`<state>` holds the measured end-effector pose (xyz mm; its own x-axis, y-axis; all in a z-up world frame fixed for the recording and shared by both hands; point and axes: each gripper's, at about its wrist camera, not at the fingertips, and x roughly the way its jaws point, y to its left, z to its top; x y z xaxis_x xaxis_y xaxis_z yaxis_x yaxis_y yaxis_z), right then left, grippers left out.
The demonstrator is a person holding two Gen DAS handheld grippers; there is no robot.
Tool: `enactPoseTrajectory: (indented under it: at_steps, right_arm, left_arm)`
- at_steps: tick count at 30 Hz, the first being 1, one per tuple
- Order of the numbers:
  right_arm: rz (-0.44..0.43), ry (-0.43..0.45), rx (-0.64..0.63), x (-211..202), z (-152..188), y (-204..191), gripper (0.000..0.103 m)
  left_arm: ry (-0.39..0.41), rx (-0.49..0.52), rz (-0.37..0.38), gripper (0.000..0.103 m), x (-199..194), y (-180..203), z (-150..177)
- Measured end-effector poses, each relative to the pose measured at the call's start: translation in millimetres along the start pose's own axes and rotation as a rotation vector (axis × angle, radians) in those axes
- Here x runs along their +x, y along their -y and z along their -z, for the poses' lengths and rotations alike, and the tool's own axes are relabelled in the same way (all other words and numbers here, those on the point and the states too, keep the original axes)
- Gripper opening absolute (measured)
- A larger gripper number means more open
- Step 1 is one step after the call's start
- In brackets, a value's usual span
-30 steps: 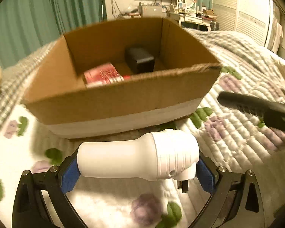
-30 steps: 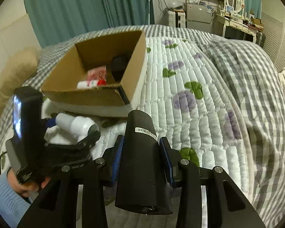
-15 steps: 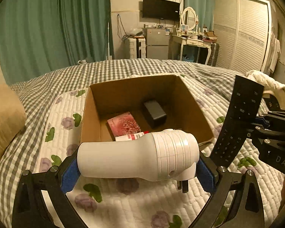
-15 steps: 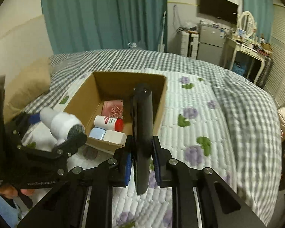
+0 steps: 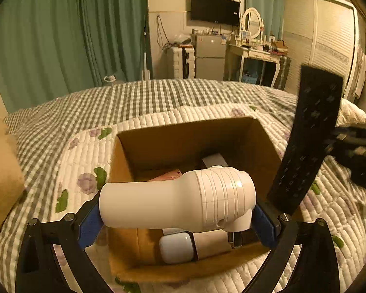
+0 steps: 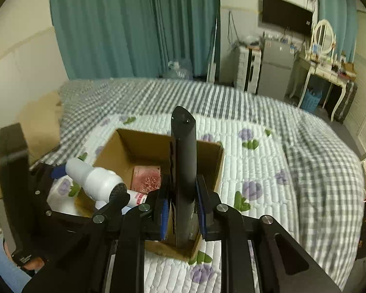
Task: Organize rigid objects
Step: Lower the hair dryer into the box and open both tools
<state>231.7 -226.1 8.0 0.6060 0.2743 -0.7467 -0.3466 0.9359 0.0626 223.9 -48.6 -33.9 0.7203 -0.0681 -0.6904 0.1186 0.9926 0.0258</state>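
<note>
Both tools rose over the box; left tool clamped the dryer, right tool clamped the remote edge-on. Risk: they could collide or slip.

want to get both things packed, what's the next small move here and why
Probably lower the left hand-held gripper a little, then release. It holds the white hair dryer crosswise above the open cardboard box. The right hand-held gripper is shut on the black remote beside it, so go one at a time.
</note>
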Motion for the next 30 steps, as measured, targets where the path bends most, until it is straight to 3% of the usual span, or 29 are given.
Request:
enactPoseTrajectory:
  at_steps: [6,11,13,14,15,24,30]
  right_arm:
    - [0.009,-0.100,-0.026,53.5,10.8,-4.8,0.018]
    - [0.008,-0.121,0.002,72.7,8.3,0.1,0.020]
    - [-0.009,-0.102,0.034,70.0,5.7,4.9,0.045]
    - [-0.012,-0.091,0.056,67.2,4.0,7.6,0.064]
    - [-0.020,-0.078,0.069,63.4,3.0,9.5,0.066]
    - [-0.074,-0.046,0.039,29.7,4.0,-2.1,0.067]
    - [-0.155,-0.026,0.039,7.6,6.9,-11.1,0.067]
  left_arm:
    - [-0.044,-0.006,-0.016,0.101,29.3,-3.7,11.0]
    - [-0.037,0.003,0.006,0.102,33.9,-1.9,14.3]
    - [-0.025,0.009,0.020,0.102,32.7,-0.5,15.2]
    - [-0.022,0.013,0.023,0.103,32.0,0.2,15.5]
    - [-0.021,0.016,0.023,0.103,31.4,0.6,15.1]
    - [0.016,-0.008,0.023,0.103,9.6,-2.2,8.3]
    - [0.043,-0.019,0.041,0.103,-11.4,-4.3,2.7]
